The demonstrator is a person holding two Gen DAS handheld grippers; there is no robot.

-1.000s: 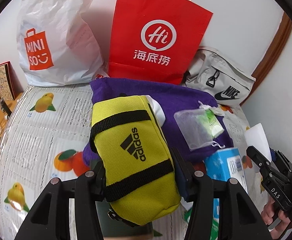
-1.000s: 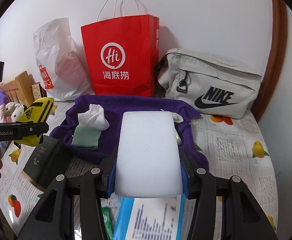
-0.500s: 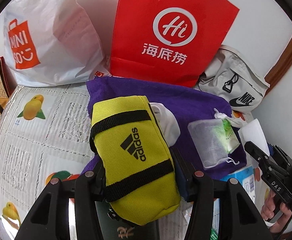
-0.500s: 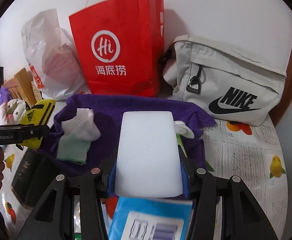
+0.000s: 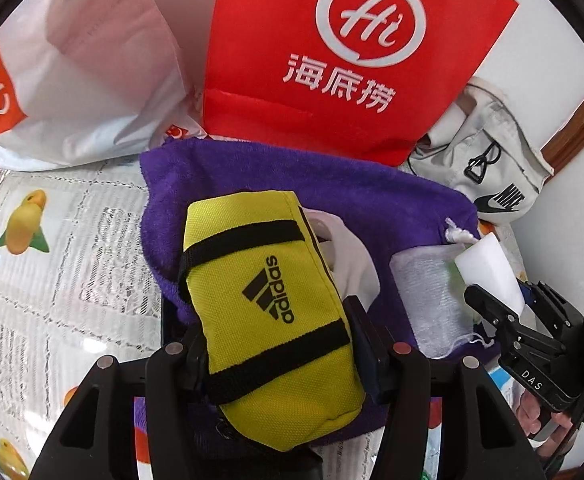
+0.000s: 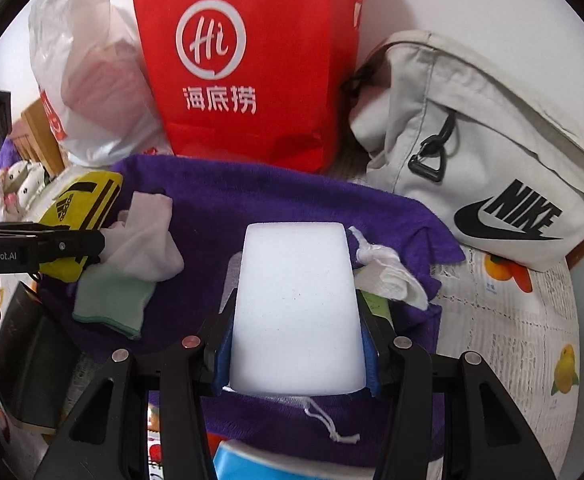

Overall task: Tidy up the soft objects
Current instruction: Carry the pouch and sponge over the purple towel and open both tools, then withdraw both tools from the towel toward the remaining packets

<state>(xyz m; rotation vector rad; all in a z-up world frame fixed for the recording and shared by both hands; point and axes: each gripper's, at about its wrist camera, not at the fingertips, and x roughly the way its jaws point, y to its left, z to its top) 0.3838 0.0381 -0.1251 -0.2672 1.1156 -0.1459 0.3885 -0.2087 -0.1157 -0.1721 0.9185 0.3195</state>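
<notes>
My left gripper (image 5: 280, 344) is shut on a yellow Adidas pouch (image 5: 264, 304) and holds it over the left part of a purple towel (image 5: 371, 200). My right gripper (image 6: 293, 344) is shut on a white sponge block (image 6: 295, 308), held over the towel (image 6: 276, 200). The sponge also shows at the right of the left wrist view (image 5: 487, 272). A white and green sock (image 6: 132, 264) lies on the towel's left part. A mesh drawstring bag (image 5: 431, 300) lies on the towel under the sponge. The pouch (image 6: 76, 216) shows at the left of the right wrist view.
A red paper bag (image 6: 248, 60), a white plastic Miniso bag (image 5: 76, 64) and a grey Nike bag (image 6: 491, 160) stand against the wall behind the towel. A dark book (image 6: 32, 360) lies at front left. A blue box (image 6: 276, 464) lies below the sponge. The fruit-print tablecloth (image 5: 52, 280) covers the table.
Both grippers have moved forward toward the bags and over the purple towel, each still holding its object. The sponge now hangs over the mesh bag.
</notes>
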